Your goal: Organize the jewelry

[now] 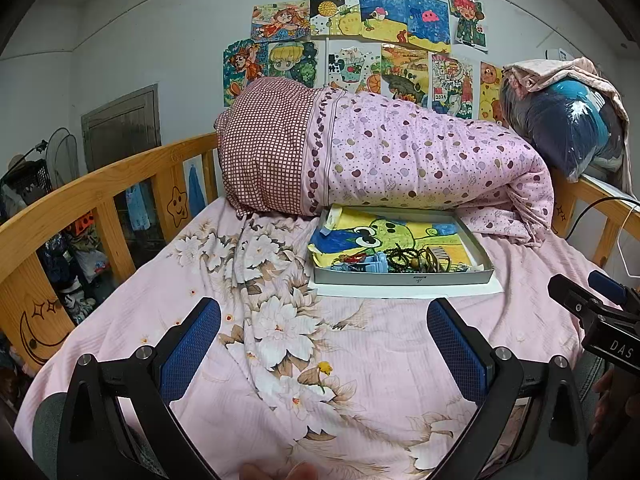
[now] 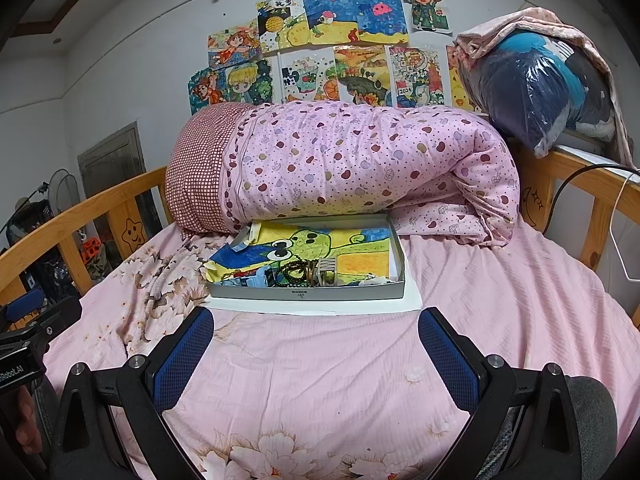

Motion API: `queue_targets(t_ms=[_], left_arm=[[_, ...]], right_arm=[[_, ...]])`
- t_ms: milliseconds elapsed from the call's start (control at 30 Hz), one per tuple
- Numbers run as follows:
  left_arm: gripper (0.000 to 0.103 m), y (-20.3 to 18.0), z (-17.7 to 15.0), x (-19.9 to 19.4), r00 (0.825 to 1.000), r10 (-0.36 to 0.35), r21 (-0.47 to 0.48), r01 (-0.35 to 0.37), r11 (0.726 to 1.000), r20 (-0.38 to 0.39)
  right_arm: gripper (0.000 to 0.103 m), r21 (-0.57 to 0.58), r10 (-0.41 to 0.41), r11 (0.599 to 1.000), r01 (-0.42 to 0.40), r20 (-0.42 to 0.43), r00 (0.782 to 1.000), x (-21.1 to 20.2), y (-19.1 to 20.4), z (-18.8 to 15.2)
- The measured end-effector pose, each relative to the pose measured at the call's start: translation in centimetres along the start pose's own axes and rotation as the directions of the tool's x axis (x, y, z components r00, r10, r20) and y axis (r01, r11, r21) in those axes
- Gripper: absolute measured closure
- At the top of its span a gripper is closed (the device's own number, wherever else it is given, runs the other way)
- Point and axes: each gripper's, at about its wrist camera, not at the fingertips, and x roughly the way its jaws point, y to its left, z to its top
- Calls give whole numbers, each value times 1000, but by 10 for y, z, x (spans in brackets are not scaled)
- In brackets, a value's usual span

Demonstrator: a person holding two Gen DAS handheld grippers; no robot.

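Soft pink floral cloth bedsheet [image 2: 320, 360], glossy varnished wooden bed rail [image 1: 100, 188], matt grey cardboard tray [image 2: 308, 293], textured blue rubber finger pads [image 1: 188, 352].

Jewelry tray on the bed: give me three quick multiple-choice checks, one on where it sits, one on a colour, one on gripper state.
1. Where does the grey tray sit?
A. on the wooden rail
B. on the pink bedsheet, in front of the rolled quilt
C. on top of the quilt

2. What colour are the gripper finger pads?
A. blue
B. red
C. white

3. What state is the right gripper in?
A. shut on a bracelet
B. shut and empty
C. open and empty

Answers: 1 B, the tray rests on the bedsheet with the quilt just behind it. 2 A, both pads show blue mesh. 3 C, its fingers stand wide apart with only sheet between them, like the left gripper.
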Motion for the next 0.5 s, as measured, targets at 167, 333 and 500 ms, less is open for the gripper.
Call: queue_targets(t_ms=[167,333,500], left_arm=[[2,3,-1,-3,1000,-6,-13,6,1000,20],[2,4,-2,-5,999,16,3,-16,1000,46],[2,4,-1,-6,999,17,13,-18,1000,51]], right_arm=[[0,4,-1,1000,1,7,1000,-1,0,1],[0,14,-1,1000,1,15,1000,-3,-3,-3],[0,12,1,1000,-1,15,1000,-4,-4,-4]])
